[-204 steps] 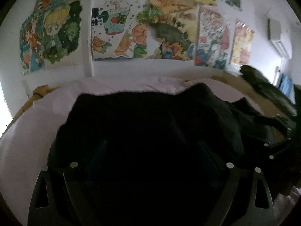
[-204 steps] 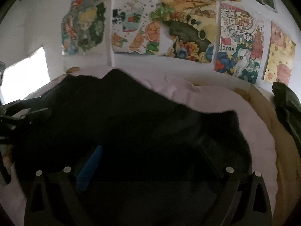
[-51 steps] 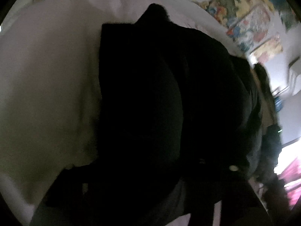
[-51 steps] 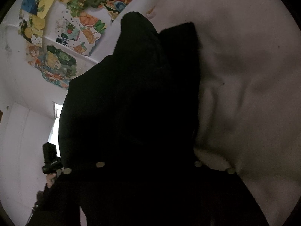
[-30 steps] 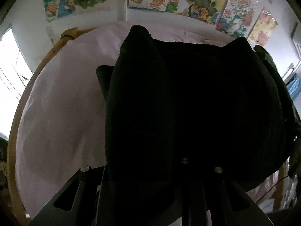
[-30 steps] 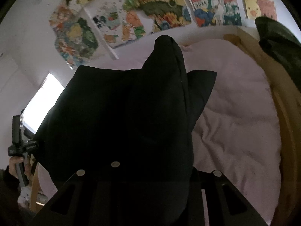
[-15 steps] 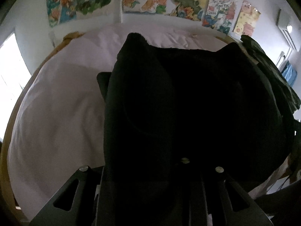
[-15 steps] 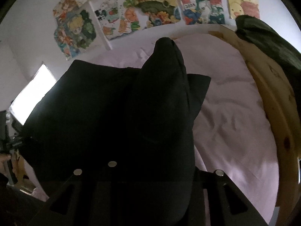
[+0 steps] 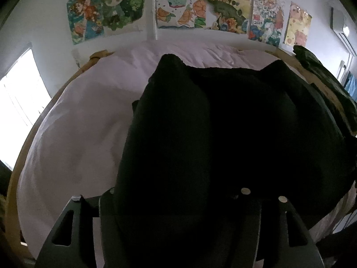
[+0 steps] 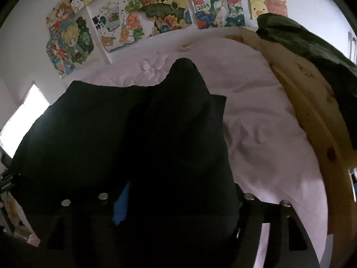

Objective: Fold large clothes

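Pink bed sheet (image 9: 73,134) lies under a black garment (image 9: 223,129), which is spread on it. Left gripper (image 9: 178,212) and right gripper (image 10: 174,210) have just been opening; cloth lies between the spread jaws.

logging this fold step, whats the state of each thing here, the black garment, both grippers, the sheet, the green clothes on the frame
black garment: folded, lying on the bed, sleeve doubled over its top
left gripper: jaws just opening, spread apart, garment edge between them
right gripper: jaws just opening, spread apart, garment edge between them
sheet: spread on the bed, wrinkled
green clothes: draped over the wooden bed frame, unfolded
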`<state>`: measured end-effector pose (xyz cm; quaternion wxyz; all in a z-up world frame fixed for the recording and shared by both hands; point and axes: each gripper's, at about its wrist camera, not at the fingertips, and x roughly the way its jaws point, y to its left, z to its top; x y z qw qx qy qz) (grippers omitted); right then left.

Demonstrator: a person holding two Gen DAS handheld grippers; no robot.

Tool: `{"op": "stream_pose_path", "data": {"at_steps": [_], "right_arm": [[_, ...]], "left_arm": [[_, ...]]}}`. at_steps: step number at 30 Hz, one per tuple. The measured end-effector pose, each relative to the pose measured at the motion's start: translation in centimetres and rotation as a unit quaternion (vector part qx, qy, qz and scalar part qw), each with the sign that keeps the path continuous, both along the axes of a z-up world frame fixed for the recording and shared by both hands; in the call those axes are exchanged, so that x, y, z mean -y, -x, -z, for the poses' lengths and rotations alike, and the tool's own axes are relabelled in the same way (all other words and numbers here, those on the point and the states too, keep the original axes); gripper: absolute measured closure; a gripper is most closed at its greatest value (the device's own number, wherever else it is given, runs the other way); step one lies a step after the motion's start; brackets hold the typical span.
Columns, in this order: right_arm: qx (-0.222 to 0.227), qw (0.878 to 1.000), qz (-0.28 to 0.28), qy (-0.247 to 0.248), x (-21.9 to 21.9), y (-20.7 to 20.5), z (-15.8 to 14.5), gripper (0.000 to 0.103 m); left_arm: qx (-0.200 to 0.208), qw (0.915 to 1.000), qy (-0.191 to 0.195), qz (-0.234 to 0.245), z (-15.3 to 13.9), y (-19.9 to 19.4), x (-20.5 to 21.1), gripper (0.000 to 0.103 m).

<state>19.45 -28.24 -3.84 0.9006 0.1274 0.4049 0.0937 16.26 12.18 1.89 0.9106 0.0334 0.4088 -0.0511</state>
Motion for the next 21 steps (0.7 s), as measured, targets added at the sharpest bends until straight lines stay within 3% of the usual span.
{"op": "stream_pose_path", "data": {"at_steps": [3,5,7,10,12,17,21], "right_arm": [[0.029,0.998,0.016,0.044,-0.3,1.0,-0.8,0.007],[0.057,0.995,0.019,0.074,-0.8,2.1,-1.5,0.006],[0.074,0.993,0.023,0.089,-1.3,2.8,-2.0,0.0],[0.086,0.991,0.032,0.094,-1.8,3.7,-2.3,0.0],[0.09,0.991,0.04,0.089,-2.0,4.3,-2.5,0.0],[0.109,0.99,0.045,0.082,-2.7,5.9,-3.7,0.0],[0.14,0.985,0.045,0.088,-3.6,8.1,-5.2,0.0]], "left_arm": [[-0.001,1.0,0.006,-0.005,0.0,0.5,-0.4,0.045],[0.0,0.9998,0.016,-0.011,-0.4,1.1,-0.6,0.043],[0.01,0.9994,0.02,-0.028,-0.9,1.8,-1.1,0.025],[0.038,0.9981,0.025,-0.041,-2.1,3.1,-1.1,0.01],[0.062,0.9969,0.015,-0.046,-2.9,4.1,-0.8,0.006],[0.139,0.9894,-0.008,-0.042,-4.9,6.9,0.7,0.002],[0.172,0.9843,-0.02,-0.032,-5.3,8.7,1.8,0.002]]}}
